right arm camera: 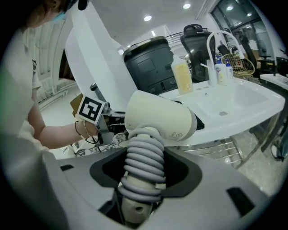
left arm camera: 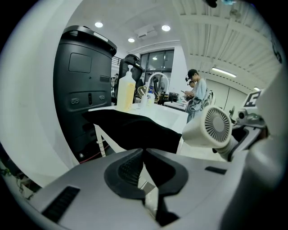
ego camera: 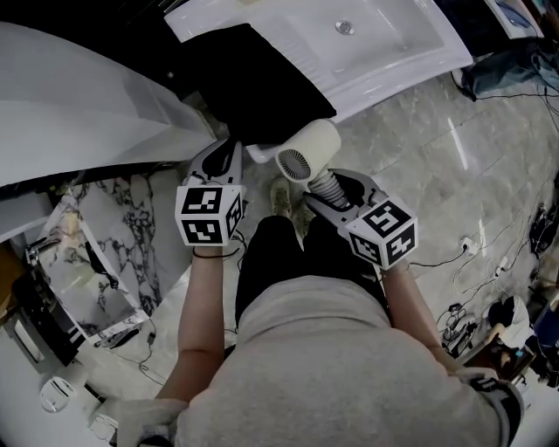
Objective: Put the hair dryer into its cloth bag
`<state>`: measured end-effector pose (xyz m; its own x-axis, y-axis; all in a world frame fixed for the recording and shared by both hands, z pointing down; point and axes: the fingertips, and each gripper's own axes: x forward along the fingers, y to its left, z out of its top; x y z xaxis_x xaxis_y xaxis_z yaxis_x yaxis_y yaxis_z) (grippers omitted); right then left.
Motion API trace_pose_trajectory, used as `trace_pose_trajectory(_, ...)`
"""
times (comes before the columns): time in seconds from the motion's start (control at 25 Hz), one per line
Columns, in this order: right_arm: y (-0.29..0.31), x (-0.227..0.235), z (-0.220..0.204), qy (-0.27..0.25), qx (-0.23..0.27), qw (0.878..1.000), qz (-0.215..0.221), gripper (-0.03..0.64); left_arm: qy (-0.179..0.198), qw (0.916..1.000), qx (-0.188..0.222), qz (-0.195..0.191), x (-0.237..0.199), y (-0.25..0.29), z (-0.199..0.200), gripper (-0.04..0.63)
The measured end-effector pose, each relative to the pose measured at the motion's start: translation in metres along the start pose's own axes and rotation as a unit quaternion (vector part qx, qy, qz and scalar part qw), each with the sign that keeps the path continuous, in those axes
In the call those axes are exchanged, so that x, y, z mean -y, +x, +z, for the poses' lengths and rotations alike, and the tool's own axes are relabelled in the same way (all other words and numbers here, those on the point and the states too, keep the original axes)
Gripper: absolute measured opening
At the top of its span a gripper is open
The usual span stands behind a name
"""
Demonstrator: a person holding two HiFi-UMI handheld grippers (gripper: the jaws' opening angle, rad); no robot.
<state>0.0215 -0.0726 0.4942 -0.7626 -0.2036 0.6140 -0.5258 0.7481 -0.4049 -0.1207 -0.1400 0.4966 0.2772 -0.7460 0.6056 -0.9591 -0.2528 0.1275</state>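
Hair dryer [ego camera: 310, 150] [right arm camera: 159, 117], cream, is held up off the bench just in front of its near edge. Its handle is wound with a gray cord [right arm camera: 141, 166] and its round rear grille faces back toward the person. The right tool [ego camera: 334, 194] [right arm camera: 144, 173] is clamped partway closed on that cord-wrapped handle, with the dryer's body rising at its 12 o'clock.

In the head view the black cloth bag [ego camera: 253, 83] [left arm camera: 130, 128] lies at 11 o'clock from the dryer. It is spread flat on the white bench [ego camera: 384, 52], and its near edge hangs over the rim. The left tool [ego camera: 229, 153] [left arm camera: 144, 152] has its jaws pressed narrow together, pinching that hanging edge of the bag. From this tool the dryer [left arm camera: 211, 128] shows at 2 o'clock, just beside the bag.

A sink drain [ego camera: 345, 27] lies at 1 o'clock from the dryer in the head view. In the right gripper view a yellowish bottle [right arm camera: 182, 74] and a curved tap [right arm camera: 216, 45] stand on the bench beyond the dryer.
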Motion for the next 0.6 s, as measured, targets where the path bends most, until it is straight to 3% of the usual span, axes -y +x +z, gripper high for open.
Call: trace_pose_trajectory(0.6, 0.026, -0.036, 0.005, -0.097, -0.069, 0.986, 0.117, 0.229, 0.018, 0.9986, 0.045, -0.021, 0.005, -0.038, 0.043, 0.015)
